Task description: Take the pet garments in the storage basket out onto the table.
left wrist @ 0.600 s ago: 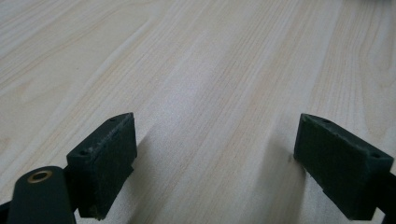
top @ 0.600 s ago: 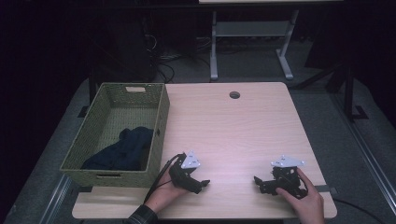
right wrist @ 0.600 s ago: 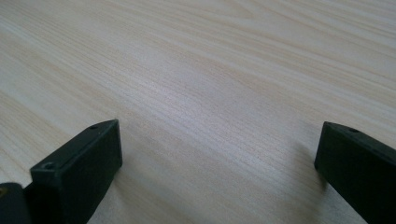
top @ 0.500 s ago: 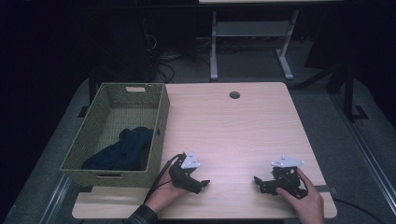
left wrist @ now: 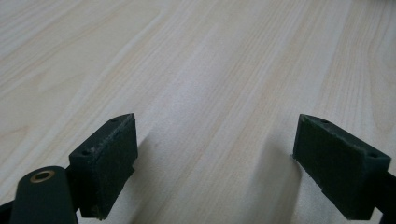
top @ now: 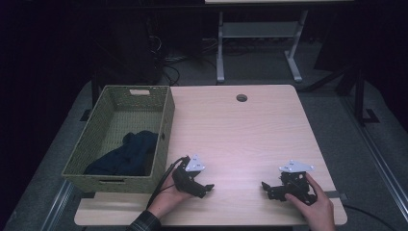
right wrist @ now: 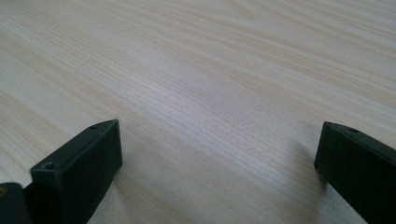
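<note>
A green woven basket (top: 162, 126) stands on the left part of the light wood table (top: 240, 134), with a dark blue cloth (top: 126, 154) lying inside it. My left gripper (top: 206, 188) rests low on the table just right of the basket's near corner, open, nothing between its jaws. In the left gripper view the left gripper (left wrist: 215, 163) has bare wood between its wide-apart black pads. My right gripper (top: 266, 187) sits near the table's front right, open and pointing left. The right gripper (right wrist: 219, 172) likewise frames only bare wood in the right gripper view.
A round cable hole (top: 241, 97) lies near the table's far edge. Behind the table stand a white metal frame (top: 260, 38) and tangled cables (top: 168, 67) on the dark floor. A black cable (top: 161, 185) trails from the left gripper along the basket's front.
</note>
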Tool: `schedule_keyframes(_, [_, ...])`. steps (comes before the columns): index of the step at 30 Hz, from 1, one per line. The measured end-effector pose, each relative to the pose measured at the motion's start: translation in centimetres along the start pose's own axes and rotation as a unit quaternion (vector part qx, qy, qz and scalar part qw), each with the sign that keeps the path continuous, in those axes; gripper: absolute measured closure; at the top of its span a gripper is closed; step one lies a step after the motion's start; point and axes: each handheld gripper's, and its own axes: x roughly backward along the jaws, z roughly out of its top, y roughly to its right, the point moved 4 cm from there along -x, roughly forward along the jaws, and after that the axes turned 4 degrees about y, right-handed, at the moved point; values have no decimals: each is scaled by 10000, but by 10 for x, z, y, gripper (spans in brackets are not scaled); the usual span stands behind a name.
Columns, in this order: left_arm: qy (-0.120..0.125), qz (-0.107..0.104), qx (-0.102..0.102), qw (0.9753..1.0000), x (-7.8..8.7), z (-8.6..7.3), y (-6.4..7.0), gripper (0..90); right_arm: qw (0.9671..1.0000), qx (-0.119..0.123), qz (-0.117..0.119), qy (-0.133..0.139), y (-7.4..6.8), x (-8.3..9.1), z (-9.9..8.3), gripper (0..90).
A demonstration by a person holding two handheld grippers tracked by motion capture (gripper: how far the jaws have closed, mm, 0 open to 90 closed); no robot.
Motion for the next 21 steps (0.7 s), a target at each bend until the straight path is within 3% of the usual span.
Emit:
schedule_keyframes(12, [-8,114,-69,9999,10,9,-3,133,10000,-34,0,-10,0,0,0,4])
schedule_keyframes(21, [58,128,12,9999,14,14,-3,133,10000,-15,0,-3,0,0,0,4])
